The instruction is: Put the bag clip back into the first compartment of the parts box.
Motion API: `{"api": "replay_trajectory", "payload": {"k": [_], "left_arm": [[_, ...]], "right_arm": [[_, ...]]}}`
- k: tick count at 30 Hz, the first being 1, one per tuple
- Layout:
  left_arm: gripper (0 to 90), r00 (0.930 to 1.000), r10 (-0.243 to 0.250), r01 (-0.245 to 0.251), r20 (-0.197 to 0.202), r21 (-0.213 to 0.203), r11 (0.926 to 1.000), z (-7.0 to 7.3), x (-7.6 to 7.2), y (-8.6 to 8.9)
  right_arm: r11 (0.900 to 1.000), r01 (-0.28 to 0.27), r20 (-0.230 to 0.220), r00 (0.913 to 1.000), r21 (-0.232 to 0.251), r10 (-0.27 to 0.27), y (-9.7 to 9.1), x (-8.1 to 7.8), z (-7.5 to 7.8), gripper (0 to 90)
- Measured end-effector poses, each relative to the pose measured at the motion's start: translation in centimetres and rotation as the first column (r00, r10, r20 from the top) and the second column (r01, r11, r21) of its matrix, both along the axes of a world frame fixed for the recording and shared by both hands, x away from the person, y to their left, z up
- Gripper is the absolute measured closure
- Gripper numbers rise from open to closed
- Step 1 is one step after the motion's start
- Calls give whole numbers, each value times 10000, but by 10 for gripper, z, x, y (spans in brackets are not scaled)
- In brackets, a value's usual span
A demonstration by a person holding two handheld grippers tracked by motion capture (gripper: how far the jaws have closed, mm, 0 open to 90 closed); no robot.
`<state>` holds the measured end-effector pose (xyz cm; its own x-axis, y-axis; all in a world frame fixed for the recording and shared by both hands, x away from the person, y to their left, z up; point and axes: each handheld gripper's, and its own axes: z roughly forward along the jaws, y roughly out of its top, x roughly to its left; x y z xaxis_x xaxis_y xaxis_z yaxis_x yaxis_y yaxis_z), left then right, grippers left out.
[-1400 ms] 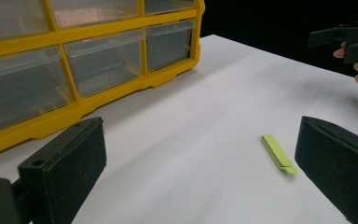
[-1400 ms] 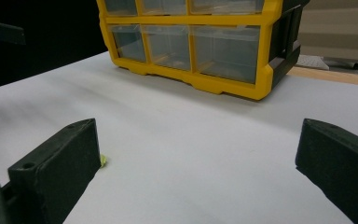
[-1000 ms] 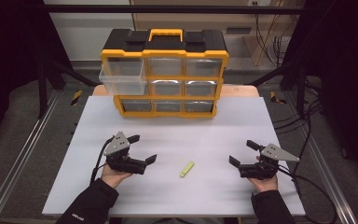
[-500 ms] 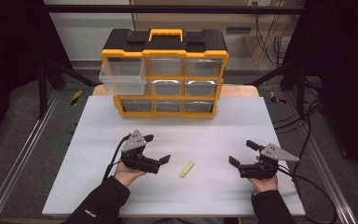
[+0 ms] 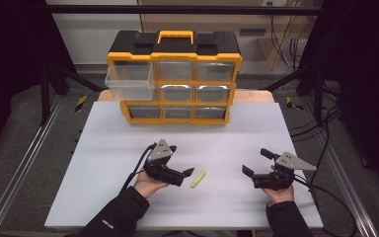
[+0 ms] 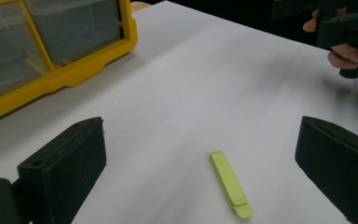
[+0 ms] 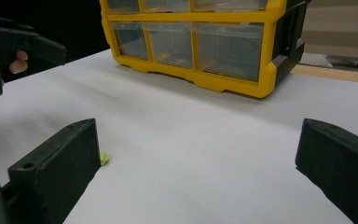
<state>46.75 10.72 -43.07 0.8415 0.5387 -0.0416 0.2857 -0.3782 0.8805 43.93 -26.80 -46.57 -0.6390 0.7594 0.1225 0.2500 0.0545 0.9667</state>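
On white table [image 5: 128, 148], near its front edge, a yellow-green clip [image 5: 198, 178] lies flat just right of left gripper [image 5: 186, 175], jaws spread wide w/ clip between them in left gripper view [image 6: 230, 183], not touching. Right gripper [image 5: 254, 162] rests well apart to the right, jaws also spread, holding nothing. Yellow drawer organizer [image 5: 172, 79] stands at back w/ top-left drawer [image 5: 130, 83] pulled out; small white print on person's sleeve [image 5: 106, 224] too tiny to read.

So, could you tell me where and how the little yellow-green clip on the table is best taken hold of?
Grip the yellow-green clip across its narrow width at mid-length, coming straight down from above. It is a thin strip lying flat on the white table, so only its long edges offer a hold. The open left tool is nearest.
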Motion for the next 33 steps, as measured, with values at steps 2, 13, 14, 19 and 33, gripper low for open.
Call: {"api": "replay_trajectory", "payload": {"k": [2, 13, 14, 19, 33], "left_arm": [[14, 9999, -82, 84, -75, 179, 9998, -3, 1, -5], [12, 9979, -178, 225, -627, 738, 9970, -16, 5, -23], [13, 9974, -180, 237, -702, 810, 9964, -18, 6, -24], [20, 9944, -204, 312, -1040, 1037, 9941, -25, 7, -31], [155, 9869, -7, 320, -1614, 1918, 9809, -39, 5, -45]], "right_arm": [[10000, -5, -5, 10000, -3, 5, 0, 0, 0, 6], [10000, -9, 0, 10000, 15, 9, 0, 0, 0, 5], [10000, -10, 5, 10000, 8, 10, 0, 0, 0, 5], [10000, -6, 2, 10000, 6, 6, 0, 0, 0, 5], [10000, -30, -21, 10000, -17, 30, 0, 0, 0, 5]]}}
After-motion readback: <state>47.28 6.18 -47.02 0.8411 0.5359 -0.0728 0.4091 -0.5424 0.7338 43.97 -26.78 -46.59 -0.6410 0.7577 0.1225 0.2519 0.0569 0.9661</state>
